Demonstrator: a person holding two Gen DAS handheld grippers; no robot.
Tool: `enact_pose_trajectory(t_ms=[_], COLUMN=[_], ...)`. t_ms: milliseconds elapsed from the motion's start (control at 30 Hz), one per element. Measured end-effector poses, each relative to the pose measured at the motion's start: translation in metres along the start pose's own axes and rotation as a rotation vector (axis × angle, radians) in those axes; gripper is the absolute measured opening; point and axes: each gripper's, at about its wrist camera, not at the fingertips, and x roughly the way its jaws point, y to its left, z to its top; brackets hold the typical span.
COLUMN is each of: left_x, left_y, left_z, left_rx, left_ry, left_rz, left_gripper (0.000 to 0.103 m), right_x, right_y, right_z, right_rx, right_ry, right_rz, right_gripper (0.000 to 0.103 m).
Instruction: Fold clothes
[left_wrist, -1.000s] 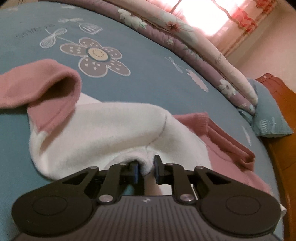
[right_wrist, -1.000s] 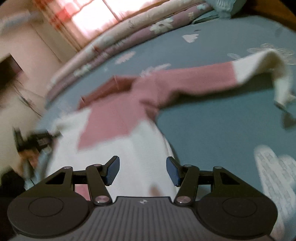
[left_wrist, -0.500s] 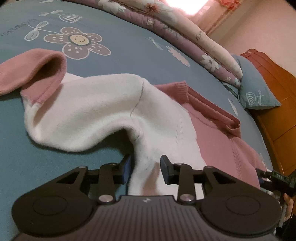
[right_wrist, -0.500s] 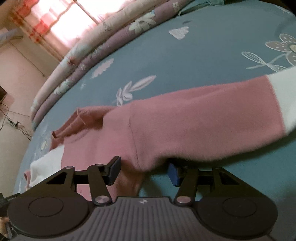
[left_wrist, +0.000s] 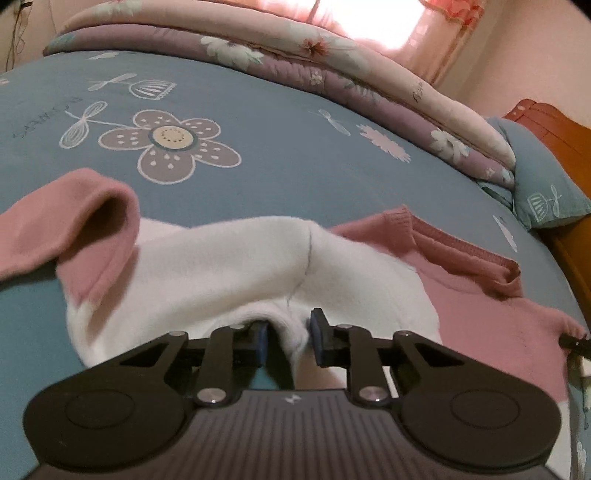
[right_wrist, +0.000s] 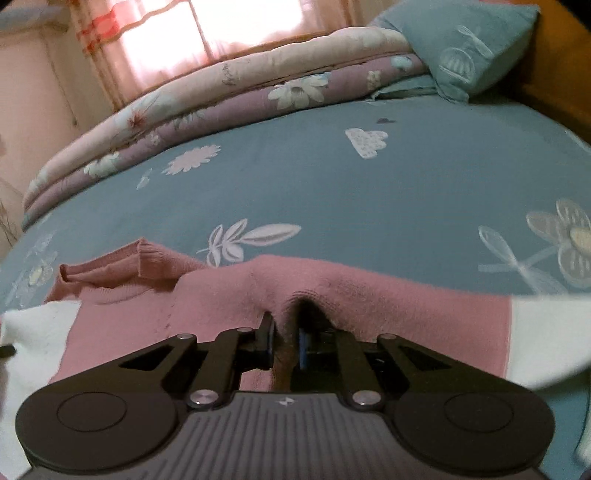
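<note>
A pink and white sweater (left_wrist: 221, 266) lies spread on the blue flowered bedsheet (left_wrist: 277, 122), its pink ribbed collar (left_wrist: 461, 254) to the right. One pink sleeve end (left_wrist: 74, 206) curls up at the left. My left gripper (left_wrist: 288, 332) has a raised fold of the white part between its closing jaws, and the pads press on it. In the right wrist view the pink sleeve (right_wrist: 406, 302) stretches rightward to a white section (right_wrist: 546, 332). My right gripper (right_wrist: 286, 328) is closing on a pinched ridge of that pink sleeve, near the collar (right_wrist: 110, 269).
Folded floral quilts (left_wrist: 332, 66) are stacked along the far side of the bed below a bright curtained window. A blue pillow (left_wrist: 539, 177) leans on the wooden headboard (left_wrist: 554, 122). Bare sheet (right_wrist: 332, 184) stretches between the sweater and the quilts (right_wrist: 221, 107).
The right gripper swung from the sweater's body to the pink sleeve and went from wide open to pinching it. The left gripper loosened briefly on the white fold, then tightened and rose slightly.
</note>
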Motion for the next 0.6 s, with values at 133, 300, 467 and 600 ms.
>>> enact_pose_trajectory(t_ms=[133,300,467,600], left_x=[0.014,0.019,0.005,-0.019], left_y=[-0.002,-0.008,-0.014,-0.013], left_z=[0.008,0.011,0.002,-0.015], left_rx=[0.019,0.047,0.080,0.080], left_ry=[0.004,0.006,0.026,0.043], left_rz=[0.029,0.060,0.076,0.054], left_gripper=[0.021,0.023,0.029,0.036], right_x=[0.018,0.027,-0.004,-0.054], right_y=[-0.001,-0.015,-0.020,-0.018], right_z=[0.002,-0.009,-0.017,-0.036], right_rx=[-0.040,0.033,0.053,0.032], right_ry=[0.033,0.070,0.127,0.149], right_rz=[-0.043,-0.028,0.004,0.042], right_gripper=[0.014,0.021,0.034,0.040])
